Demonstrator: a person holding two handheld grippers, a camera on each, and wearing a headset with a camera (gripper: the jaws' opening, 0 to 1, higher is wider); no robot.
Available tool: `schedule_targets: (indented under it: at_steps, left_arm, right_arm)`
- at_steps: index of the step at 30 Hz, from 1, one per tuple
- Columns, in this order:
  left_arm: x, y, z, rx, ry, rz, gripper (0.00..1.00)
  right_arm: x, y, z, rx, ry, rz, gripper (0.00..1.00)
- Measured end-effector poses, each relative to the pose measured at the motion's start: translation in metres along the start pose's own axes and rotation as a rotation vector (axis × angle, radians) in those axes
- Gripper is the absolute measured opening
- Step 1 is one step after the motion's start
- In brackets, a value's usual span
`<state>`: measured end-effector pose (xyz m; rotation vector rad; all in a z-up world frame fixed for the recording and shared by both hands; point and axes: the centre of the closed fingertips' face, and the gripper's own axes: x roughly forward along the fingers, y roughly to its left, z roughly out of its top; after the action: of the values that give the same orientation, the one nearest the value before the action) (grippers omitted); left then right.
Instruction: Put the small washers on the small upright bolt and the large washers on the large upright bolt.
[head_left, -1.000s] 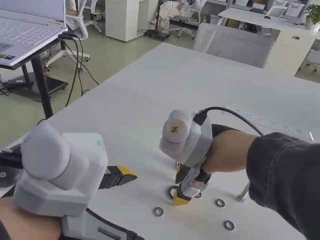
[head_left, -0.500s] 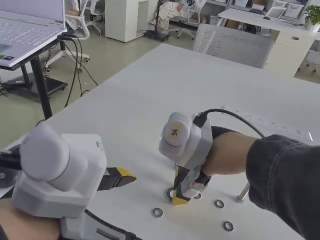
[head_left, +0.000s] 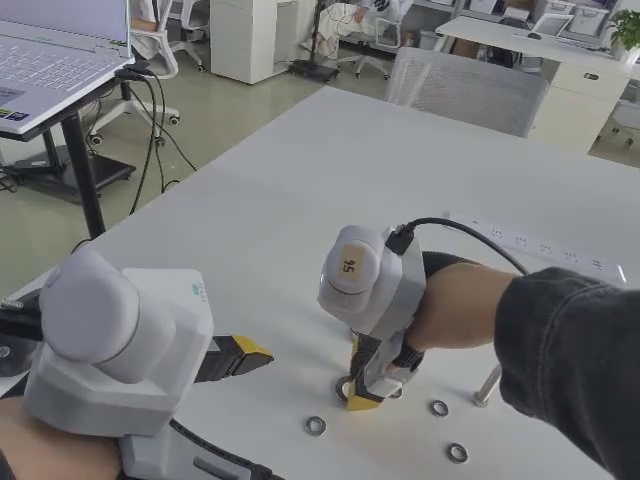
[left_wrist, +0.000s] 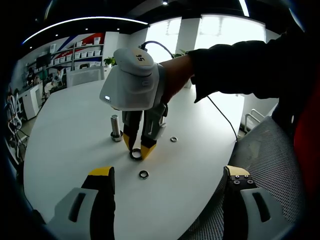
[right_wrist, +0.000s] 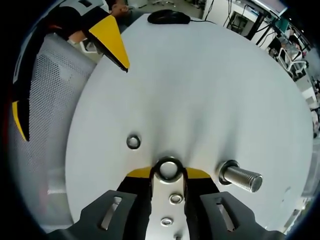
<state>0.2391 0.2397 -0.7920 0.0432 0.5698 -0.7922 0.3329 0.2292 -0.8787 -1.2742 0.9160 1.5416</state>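
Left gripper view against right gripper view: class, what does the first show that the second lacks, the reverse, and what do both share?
The first adds the white housing of the right gripper and the person's dark sleeve. The second adds a dark rounded object at the edge of the table. Both share that table, a mesh chair and the large washer held in the right gripper's tongs.

Steel washers (right_wrist: 133, 141) flat near upright bolt (right_wrist: 240, 178)

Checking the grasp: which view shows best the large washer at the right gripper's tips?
The right gripper view: the large washer lies whole between the tips of the right gripper. The left gripper view shows it small; the head view, partly hidden.
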Motion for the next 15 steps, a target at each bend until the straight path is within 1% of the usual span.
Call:
schedule_targets:
  at_steps: [11, 15]
  left_arm:
    - [0.002, -0.001, 0.001, 0.004, -0.001, -0.003, 0.89]
    - [0.002, 0.000, 0.002, 0.004, -0.004, -0.003, 0.89]
  right_arm:
    - [-0.009, -0.001, -0.010, 0.016, 0.010, -0.004, 0.24]
    - [-0.015, -0.001, -0.013, 0.023, 0.007, -0.001, 0.24]
